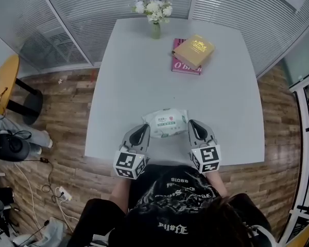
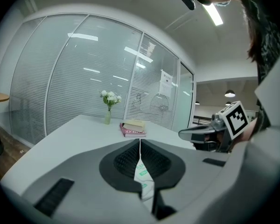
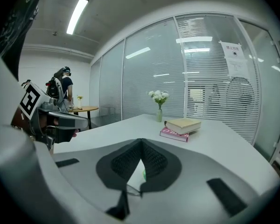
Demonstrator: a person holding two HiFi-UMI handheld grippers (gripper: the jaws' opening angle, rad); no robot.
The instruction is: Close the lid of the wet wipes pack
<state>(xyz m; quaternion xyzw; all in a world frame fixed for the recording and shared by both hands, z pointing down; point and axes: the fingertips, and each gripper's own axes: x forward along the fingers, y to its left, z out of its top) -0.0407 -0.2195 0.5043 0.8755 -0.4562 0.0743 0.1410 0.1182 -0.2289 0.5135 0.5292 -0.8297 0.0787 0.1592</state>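
Observation:
The wet wipes pack [image 1: 165, 122], white with green print, lies near the front edge of the grey table [image 1: 144, 76], between my two grippers. My left gripper [image 1: 144, 129] is at its left end and my right gripper [image 1: 192, 123] at its right end, both with jaws shut. In the left gripper view the pads [image 2: 130, 160] meet, and a strip of the pack [image 2: 142, 174] shows through the gap behind them. The right gripper view shows the same: pads [image 3: 151, 160] together, a bit of the pack [image 3: 135, 181] below. I cannot tell whether either tip pinches the wrapper.
A yellow book on a pink one [image 1: 192, 53] lies at the table's far right. A vase of white flowers [image 1: 154, 14] stands at the far edge. Glass partitions with blinds ring the table. A round stool [image 1: 5, 81] stands on the floor to the left.

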